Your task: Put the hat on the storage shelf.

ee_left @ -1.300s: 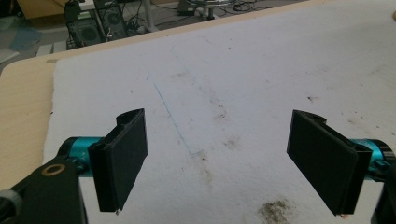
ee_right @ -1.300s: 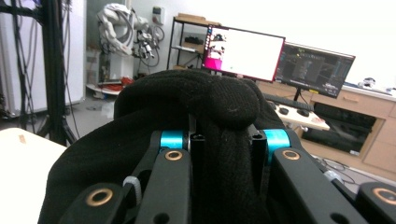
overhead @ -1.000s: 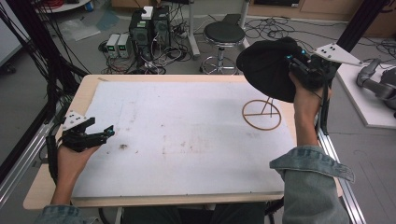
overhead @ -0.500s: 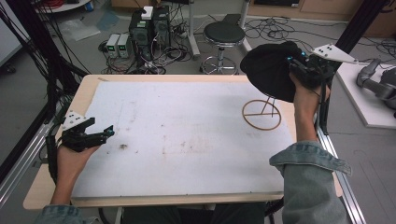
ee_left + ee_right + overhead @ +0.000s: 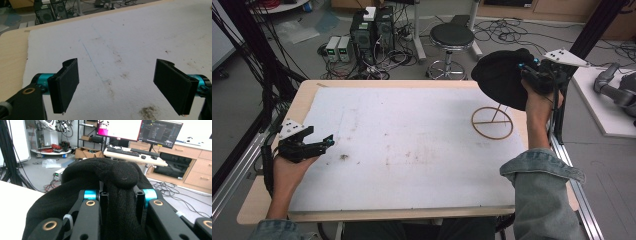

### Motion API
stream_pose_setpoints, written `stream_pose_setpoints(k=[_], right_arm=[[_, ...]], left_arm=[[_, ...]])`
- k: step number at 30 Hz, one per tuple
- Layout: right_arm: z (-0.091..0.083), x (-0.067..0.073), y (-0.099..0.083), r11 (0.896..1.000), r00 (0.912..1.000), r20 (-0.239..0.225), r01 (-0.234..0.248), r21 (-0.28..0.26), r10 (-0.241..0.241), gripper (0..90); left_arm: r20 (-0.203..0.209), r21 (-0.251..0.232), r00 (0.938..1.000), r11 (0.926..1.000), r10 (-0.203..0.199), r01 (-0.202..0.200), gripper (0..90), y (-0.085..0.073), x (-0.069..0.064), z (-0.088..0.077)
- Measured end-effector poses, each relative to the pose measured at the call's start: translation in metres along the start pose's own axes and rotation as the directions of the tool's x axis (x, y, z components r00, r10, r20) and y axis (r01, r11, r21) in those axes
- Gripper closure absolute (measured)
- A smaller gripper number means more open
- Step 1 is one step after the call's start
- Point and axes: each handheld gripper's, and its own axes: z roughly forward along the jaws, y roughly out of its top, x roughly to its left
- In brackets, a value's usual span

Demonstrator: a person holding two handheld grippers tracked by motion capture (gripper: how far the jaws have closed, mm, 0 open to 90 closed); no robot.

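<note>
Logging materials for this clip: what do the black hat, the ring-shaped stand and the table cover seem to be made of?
Black hat: looks like knitted wool or acrylic, matte and fuzzy, with soft folds where the right gripper pinches it.
Stand: probably light wood, judging by its thin tan ring and rod; the finish is unclear.
Table cover: seems to be white felt or foam sheet, matte and stained, laid over a pale wooden tabletop.

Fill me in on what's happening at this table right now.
A person works two handheld grippers over a white mat. The right gripper is shut on a black knit hat, holding it up over a wooden stand with a ring base at the far right of the table. The left gripper is open, holding nothing, low over the mat's left edge.
</note>
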Motion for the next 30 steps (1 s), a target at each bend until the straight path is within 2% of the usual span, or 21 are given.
stream_pose_setpoints(k=[14, 24, 30], right_arm=[[0.006, -0.003, -0.005, 0.998, 0.9994, 0.004, -0.034, 0.057, 0.034, 71.6], [0.006, -0.005, -0.010, 0.997, 0.9988, -0.012, -0.046, 0.061, 0.047, 69.0], [0.006, -0.008, -0.016, 0.995, 0.9969, -0.020, -0.074, 0.060, 0.076, 66.8]], left_arm=[[-0.002, -0.001, 1.0000, 1.0000, -0.002, 0.002, 20.8, 0.000, 0.000, 0.000], [0.002, 0.000, 1.0000, 1.0000, -0.001, 0.001, 20.8, 0.000, -0.001, 0.000], [0.000, 0.000, 1.0000, 1.0000, 0.001, -0.001, 20.8, 0.000, -0.001, 0.000]])
